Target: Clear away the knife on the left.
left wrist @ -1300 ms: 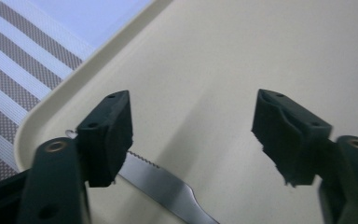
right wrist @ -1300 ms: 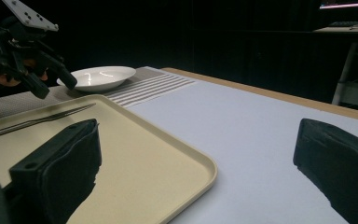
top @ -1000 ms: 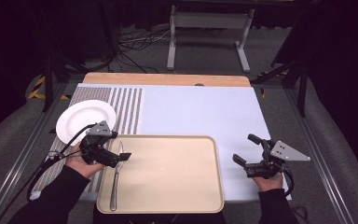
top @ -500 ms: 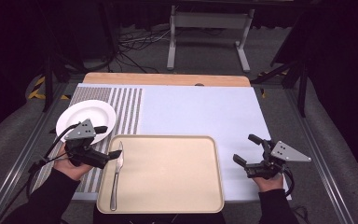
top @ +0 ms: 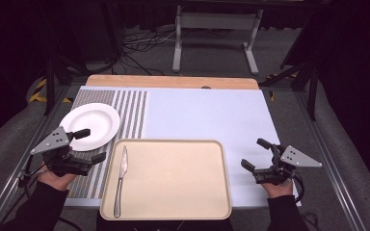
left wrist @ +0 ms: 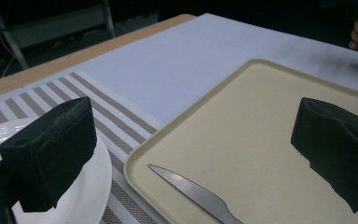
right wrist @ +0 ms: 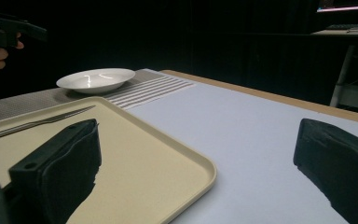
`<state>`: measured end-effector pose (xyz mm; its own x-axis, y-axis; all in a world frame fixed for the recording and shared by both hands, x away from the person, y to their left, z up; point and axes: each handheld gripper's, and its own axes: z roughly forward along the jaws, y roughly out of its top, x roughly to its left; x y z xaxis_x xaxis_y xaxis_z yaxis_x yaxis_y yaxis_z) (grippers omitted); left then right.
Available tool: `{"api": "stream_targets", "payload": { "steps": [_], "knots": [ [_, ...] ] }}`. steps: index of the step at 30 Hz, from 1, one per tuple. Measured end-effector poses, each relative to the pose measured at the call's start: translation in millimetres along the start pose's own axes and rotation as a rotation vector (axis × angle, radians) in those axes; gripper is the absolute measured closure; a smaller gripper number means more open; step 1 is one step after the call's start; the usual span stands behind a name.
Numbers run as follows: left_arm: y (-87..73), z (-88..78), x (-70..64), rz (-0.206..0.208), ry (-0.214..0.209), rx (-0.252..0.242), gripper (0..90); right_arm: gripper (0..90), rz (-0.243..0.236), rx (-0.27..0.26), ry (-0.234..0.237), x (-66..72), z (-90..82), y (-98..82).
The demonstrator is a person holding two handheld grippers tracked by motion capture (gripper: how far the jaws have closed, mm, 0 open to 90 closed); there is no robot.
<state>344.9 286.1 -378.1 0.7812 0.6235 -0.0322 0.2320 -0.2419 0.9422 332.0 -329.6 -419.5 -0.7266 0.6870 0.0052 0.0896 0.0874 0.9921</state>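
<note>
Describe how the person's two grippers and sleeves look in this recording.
Both the left gripper and the right gripper are black, each with two blocky black jaws and a grey three-cornered plate on top marked with small dark dots. A black cable trails from each. The person wears dark long sleeves reaching to the wrists.

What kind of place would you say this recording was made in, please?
Probably a lab or studio recording bench, not a dining room: a tray with a knife, a plate, dark surroundings, floor cables and a metal stand.

One tray [top: 173,202], one knife [top: 121,178], one white plate [top: 90,126], one striped mat [top: 130,108], two tongs.
</note>
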Motion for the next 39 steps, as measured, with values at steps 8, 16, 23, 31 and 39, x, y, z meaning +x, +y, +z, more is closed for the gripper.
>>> {"api": "stream_targets", "payload": {
  "steps": [8, 16, 23, 31, 39],
  "knots": [
    [-25.3, -17.0, 10.4, -0.045, 0.034, -0.069, 1.9, 1.3, -0.004, 0.001, -0.004, 0.3, -0.4, -0.5],
    [-46.9, -27.1, 19.0, -0.04, 0.072, -0.148, 1.9, 1.2, -0.009, -0.007, -0.016, 1.1, -1.0, -1.0],
    [-66.8, -23.9, 25.6, -0.05, 0.086, -0.13, 1.7, 1.1, -0.011, -0.009, -0.023, 1.3, -2.3, -1.9],
    [-71.4, -18.8, 26.0, -0.081, 0.076, -0.097, 1.6, 1.1, -0.01, -0.011, -0.027, 1.0, -2.7, -3.0],
    [-71.3, -18.7, 25.7, -0.088, 0.079, -0.114, 0.7, 1.1, -0.002, -0.001, -0.033, 1.3, -2.5, -3.8]
  ]
}}
